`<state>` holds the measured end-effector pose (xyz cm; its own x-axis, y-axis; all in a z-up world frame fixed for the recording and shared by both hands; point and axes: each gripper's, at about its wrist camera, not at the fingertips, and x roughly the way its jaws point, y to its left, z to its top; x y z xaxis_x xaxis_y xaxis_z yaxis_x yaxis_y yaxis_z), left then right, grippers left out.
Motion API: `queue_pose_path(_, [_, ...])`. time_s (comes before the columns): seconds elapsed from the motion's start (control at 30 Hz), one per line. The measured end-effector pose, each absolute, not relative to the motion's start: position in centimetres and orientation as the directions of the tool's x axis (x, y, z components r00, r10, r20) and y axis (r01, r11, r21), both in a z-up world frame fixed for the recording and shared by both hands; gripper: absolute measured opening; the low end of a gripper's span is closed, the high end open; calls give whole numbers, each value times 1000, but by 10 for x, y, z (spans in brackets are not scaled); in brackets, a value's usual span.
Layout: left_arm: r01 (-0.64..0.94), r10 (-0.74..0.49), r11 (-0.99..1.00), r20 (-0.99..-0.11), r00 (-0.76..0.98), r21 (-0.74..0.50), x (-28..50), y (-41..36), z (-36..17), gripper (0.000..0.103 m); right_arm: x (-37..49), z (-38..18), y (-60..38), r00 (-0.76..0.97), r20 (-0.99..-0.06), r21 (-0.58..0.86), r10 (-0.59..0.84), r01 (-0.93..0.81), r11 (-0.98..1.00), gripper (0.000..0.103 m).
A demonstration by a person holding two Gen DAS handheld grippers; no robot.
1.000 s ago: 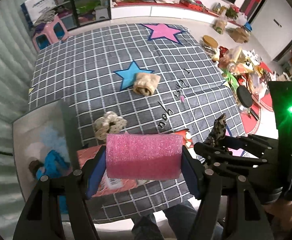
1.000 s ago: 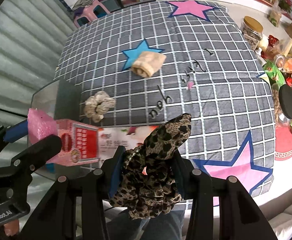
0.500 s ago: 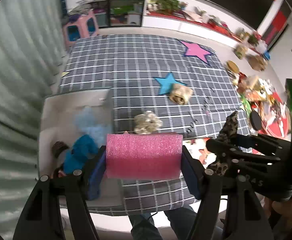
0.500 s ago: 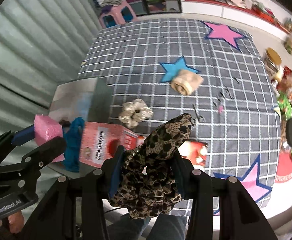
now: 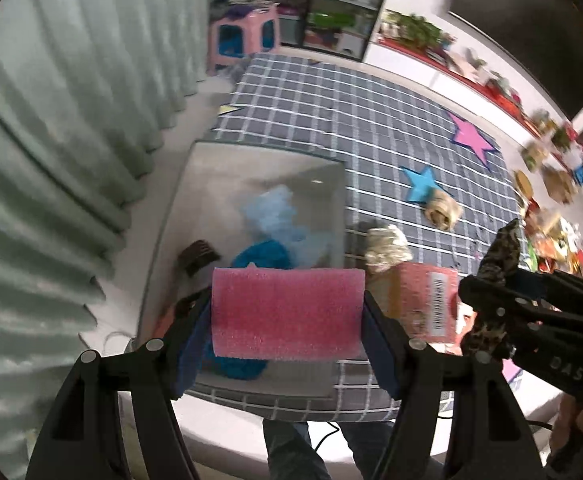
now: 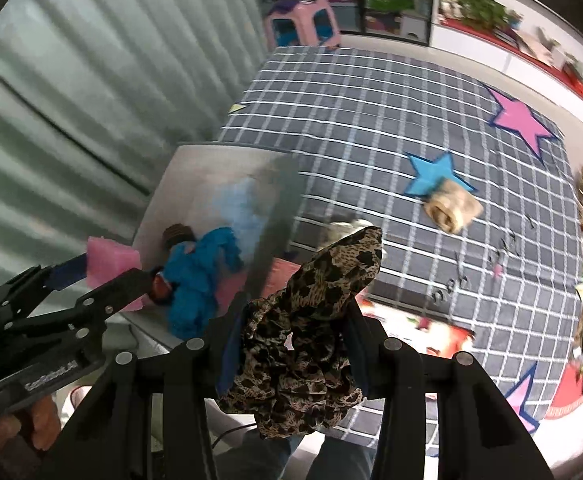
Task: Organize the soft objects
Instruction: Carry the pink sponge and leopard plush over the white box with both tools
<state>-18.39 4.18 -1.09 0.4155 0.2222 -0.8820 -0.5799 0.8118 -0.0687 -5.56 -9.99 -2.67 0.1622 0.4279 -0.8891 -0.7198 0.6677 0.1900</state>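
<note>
Pink sponge (image 5: 286,314) crosswise in left gripper's (image 5: 287,344) clenched jaws — leopard scrunchie (image 6: 311,336) upright, pinched in right gripper (image 6: 291,354).

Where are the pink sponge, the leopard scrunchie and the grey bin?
pink sponge (image 5: 286,314), left wrist view, middle of its front face
leopard scrunchie (image 6: 311,328), right wrist view, its middle folds
grey bin (image 5: 263,172), left wrist view, bare far wall

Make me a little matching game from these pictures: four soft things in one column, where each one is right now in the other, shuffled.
1. pink sponge
2. leopard-print scrunchie
3. blue plush toy
4. beige rolled cloth

a. inside the clear bin
b. on the checked cloth, beside the blue star
c. clamped in the left gripper
d. clamped in the right gripper

Pairs: 1-c, 2-d, 3-a, 4-b
</note>
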Motion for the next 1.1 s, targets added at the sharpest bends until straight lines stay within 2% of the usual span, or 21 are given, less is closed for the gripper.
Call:
queue_pose_path(0.4, [-655, 270, 755, -891, 366, -40, -194, 82, -28, 72, -61, -24, -33, 109, -887, 205, 449, -777, 595, 46])
queue_pose_path(1.1, [-683, 299, 730, -911, 284, 27, -151, 123, -68, 73, -14, -52, 36, 63, -902, 263, 428, -706, 658, 47])
